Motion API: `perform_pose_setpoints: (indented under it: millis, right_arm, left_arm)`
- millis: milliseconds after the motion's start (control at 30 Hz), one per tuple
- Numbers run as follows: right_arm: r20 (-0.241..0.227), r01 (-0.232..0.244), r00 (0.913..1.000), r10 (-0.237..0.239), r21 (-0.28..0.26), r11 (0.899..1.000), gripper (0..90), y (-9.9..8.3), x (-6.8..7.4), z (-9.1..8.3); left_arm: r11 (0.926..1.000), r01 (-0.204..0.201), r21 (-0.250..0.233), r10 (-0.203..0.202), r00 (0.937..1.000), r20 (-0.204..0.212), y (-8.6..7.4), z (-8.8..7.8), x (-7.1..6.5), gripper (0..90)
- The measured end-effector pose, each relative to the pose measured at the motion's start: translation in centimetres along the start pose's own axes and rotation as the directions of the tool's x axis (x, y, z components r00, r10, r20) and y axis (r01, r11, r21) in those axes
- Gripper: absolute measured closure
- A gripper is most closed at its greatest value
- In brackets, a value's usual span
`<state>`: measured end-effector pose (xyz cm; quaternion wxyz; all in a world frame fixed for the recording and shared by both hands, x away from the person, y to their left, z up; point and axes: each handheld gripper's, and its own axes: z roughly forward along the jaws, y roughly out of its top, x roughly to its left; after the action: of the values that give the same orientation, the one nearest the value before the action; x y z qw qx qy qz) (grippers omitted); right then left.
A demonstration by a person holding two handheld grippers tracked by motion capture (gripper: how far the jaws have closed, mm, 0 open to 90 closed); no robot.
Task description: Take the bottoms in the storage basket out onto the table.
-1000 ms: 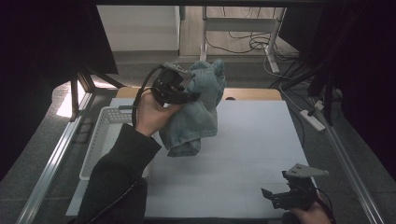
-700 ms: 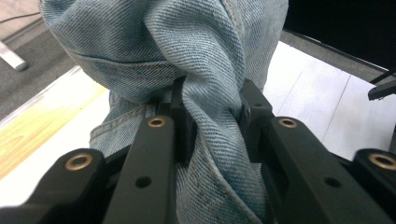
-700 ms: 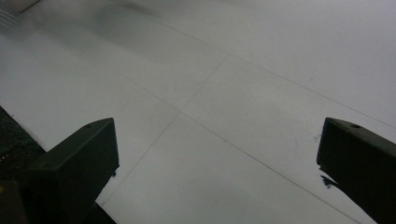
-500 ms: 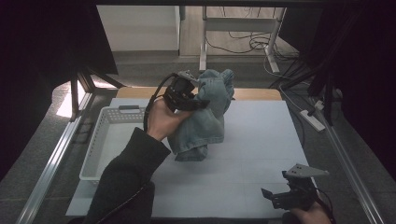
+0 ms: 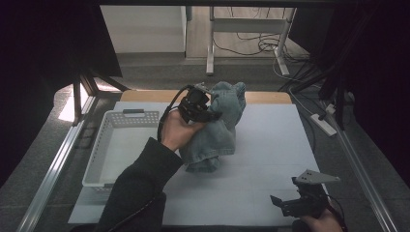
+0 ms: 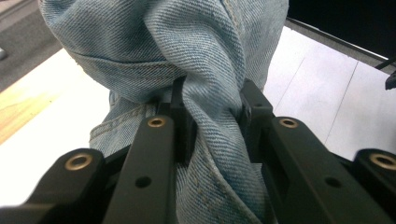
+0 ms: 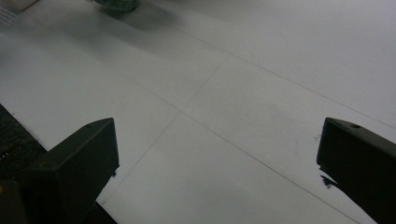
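A bunched pair of light blue jeans hangs over the middle of the white table sheet, its lower end touching the sheet. My left gripper is shut on a twisted fold of the jeans, the denim pinched between both black jaws. My right gripper rests low at the front right of the table, its jaws wide open over bare white sheet with nothing between them.
A white plastic basket stands at the left of the table, beside the hanging jeans. A power strip and cables lie along the right edge. Metal rails frame both table sides; a wooden strip runs along the far edge.
My left hand has carried the jeans rightward and down, from above the basket's edge to the middle of the sheet, where the cloth's lower end now rests. The right gripper has not moved.
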<state>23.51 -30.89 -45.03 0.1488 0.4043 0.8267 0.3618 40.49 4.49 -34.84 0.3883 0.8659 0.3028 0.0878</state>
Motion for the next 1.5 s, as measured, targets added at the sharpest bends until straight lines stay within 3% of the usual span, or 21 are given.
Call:
perform_pose_setpoints:
  millis: [900,1200,1500]
  right_arm:
    - [-0.004,0.012,0.9999,-0.012,0.005,1.000,0.0,0.0,0.1,0.0]
    - [-0.005,0.015,0.9999,-0.015,0.007,1.000,0.0,0.0,0.1,0.1]
    - [-0.005,0.019,0.9998,-0.019,0.011,1.000,0.0,0.0,0.1,0.1]
  left_arm:
    - [0.9954,0.055,0.079,-0.060,0.9958,0.069,-2.8,6.0,0.1,70.3]
    - [0.9928,0.056,0.106,-0.064,0.9952,0.074,-3.4,7.1,0.2,69.0]
    - [0.9873,0.067,0.144,-0.079,0.9939,0.078,-5.4,9.1,0.8,65.9]
